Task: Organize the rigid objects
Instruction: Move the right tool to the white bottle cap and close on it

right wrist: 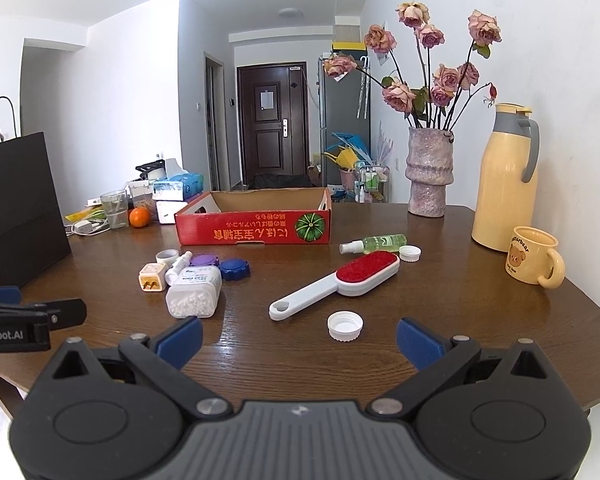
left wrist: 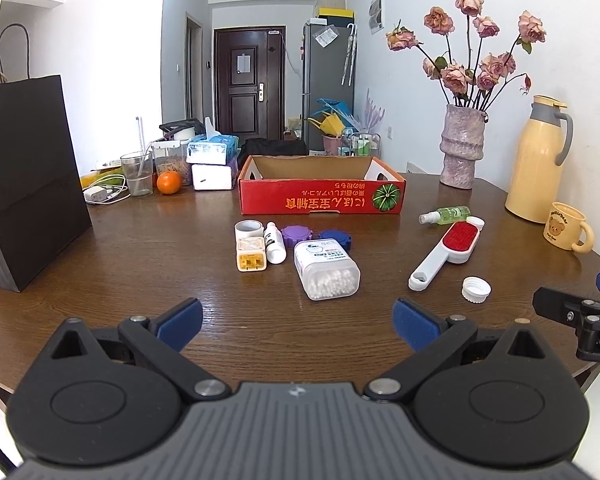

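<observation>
Hovering over the bench (left wrist: pixel 140 248), left gripper (left wrist: pixel 298 322) and right gripper (right wrist: pixel 299 340) are spread wide, holding nothing. Loose items like a swab jar (left wrist: pixel 326 268) and brush (right wrist: pixel 336 282) lie before the empty box (left wrist: pixel 320 184). Likely next: grasp one.

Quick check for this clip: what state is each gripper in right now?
Left gripper: open, holding nothing, above the bare table.
Right gripper: open, holding nothing, just short of the white bottle cap.

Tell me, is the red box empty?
Looks empty: the red box shows only bare cardboard inside in both views, though its floor is partly hidden.
</observation>
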